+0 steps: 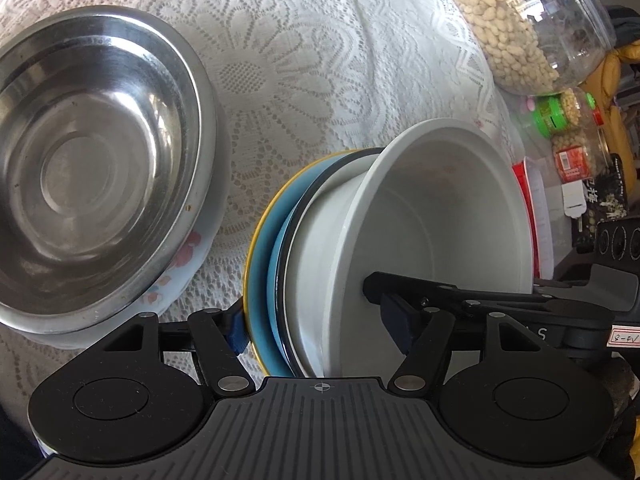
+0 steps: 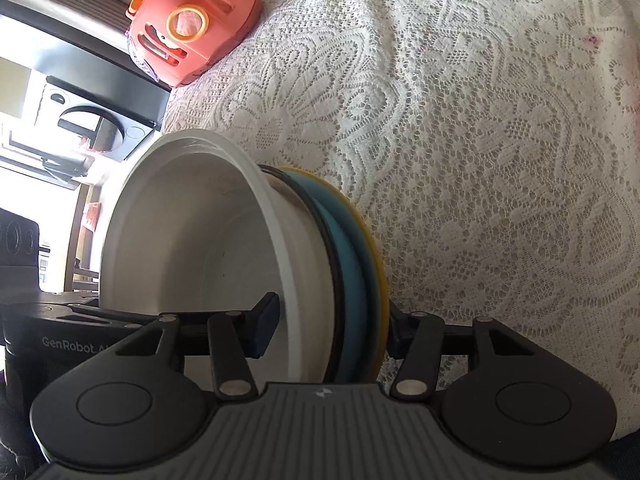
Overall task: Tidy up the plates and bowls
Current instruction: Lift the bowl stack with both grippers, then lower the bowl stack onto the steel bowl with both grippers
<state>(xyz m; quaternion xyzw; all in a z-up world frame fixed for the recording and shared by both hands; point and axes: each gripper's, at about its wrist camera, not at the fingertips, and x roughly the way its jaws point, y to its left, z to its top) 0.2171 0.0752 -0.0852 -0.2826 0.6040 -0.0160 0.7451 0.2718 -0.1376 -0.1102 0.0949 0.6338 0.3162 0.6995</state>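
Where the white lace cloth covers the bench, a tilted stack stands on edge: a white bowl nested against a blue plate and a yellow-rimmed plate. Left of that stack sits a steel bowl on a flowered plate. Beyond the stack stand jars of peanuts. The left gripper straddles the stack, pinching it. The right gripper also spans it, pads touching both sides. "GenRobot" is printed on the other gripper's body. An orange toy lies beyond the stack, near the bench edge.
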